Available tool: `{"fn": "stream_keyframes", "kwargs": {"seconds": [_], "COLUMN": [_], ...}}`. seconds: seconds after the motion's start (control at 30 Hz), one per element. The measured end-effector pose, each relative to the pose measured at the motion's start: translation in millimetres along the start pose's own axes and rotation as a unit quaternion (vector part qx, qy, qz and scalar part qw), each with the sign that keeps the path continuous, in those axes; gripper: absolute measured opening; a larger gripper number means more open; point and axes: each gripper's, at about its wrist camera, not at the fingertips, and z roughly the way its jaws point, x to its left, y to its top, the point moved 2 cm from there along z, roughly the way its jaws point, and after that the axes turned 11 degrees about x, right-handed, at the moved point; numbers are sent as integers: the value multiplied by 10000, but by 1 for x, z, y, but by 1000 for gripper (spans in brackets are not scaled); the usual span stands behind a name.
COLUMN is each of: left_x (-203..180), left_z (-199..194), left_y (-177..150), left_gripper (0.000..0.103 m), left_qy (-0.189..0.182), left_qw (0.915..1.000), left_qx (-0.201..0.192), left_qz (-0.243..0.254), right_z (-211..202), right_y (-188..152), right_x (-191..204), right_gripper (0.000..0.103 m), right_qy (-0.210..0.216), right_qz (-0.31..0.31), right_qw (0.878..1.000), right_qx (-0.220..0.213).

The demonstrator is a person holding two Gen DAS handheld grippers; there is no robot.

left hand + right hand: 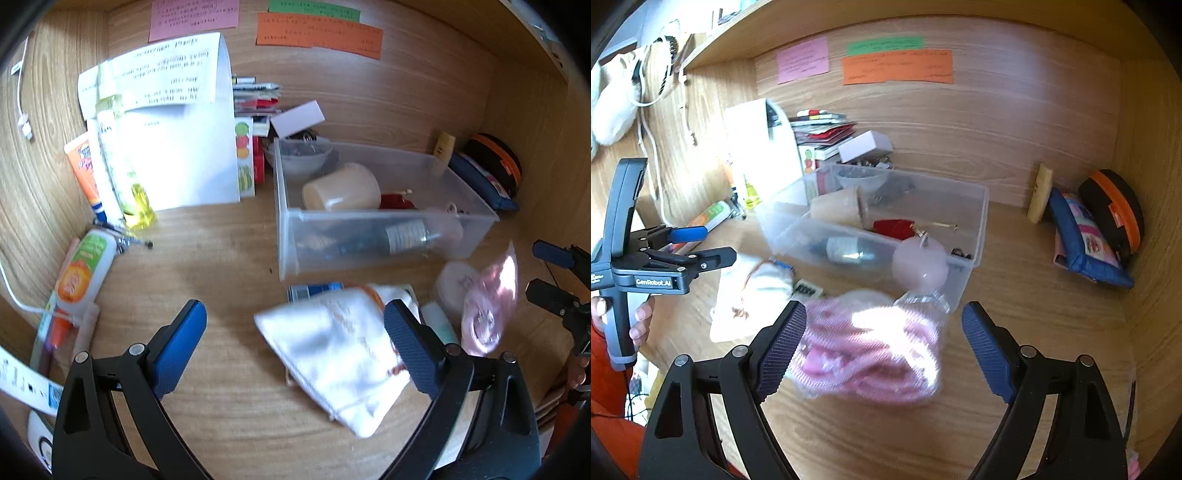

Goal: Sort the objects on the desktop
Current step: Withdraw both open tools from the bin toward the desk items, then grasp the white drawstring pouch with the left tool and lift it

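A clear plastic bin point(291, 236) point(975, 221) stands on the wooden desk and holds a cream cup point(341, 186), a dark bottle point(384, 236) and small red items. In front of it lie a white cloth pouch point(332, 347) point(753, 291) and a clear bag of pink items point(871, 347) point(487, 306). My left gripper point(295, 343) is open, with the white pouch between its fingers. My right gripper point(884, 343) is open around the pink bag; it also shows at the right edge of the left wrist view point(554, 273).
Tubes and bottles point(88, 266) lie along the left wall beside a white paper bag point(177, 147). Books and small boxes point(255, 107) stand behind the bin. A blue pouch point(1082, 240), an orange-black round case point(1115, 210) and a yellow tube point(1039, 192) sit at the back right.
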Motion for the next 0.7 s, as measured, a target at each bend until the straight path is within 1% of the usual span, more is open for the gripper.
{"fn": "stream_keyframes", "kwargs": {"seconds": [0.03,0.07,0.1,0.23,0.4,0.43,0.47,0.6,0.7], "left_x": [-2,-3,-5,-14,-17,-16,-14,-9,-6], "left_z": [0,0,0,2,7,8,10,16,21], "left_y": [-4,-6,-8,-16,-25,-26,-26,-28,-28], "left_gripper": [98,98,98,98,98,98,98,98,98], "left_qy": [-40,-69,-98,-186,-262,-275,-296,-406,-578], "left_qw": [10000,10000,9999,9997,9993,9993,9991,9985,9973], "left_qx": [23,36,47,72,160,185,217,343,433], "left_qz": [-1,8,27,112,194,194,190,152,131], "right_z": [0,1,2,12,31,35,39,48,53], "right_y": [-3,-6,-8,-17,-19,-19,-18,-12,-9], "right_x": [2,4,6,13,20,22,23,30,36], "right_gripper": [89,95,97,97,98,98,102,103,103], "right_qy": [19,29,19,-142,-219,-221,-267,-364,-439], "right_qz": [-7,-6,-7,-59,-9,-6,-8,-103,-260], "right_qw": [10000,10000,10000,9998,9981,9977,9972,9967,9960], "right_qx": [6,14,23,156,572,644,693,717,730]}}
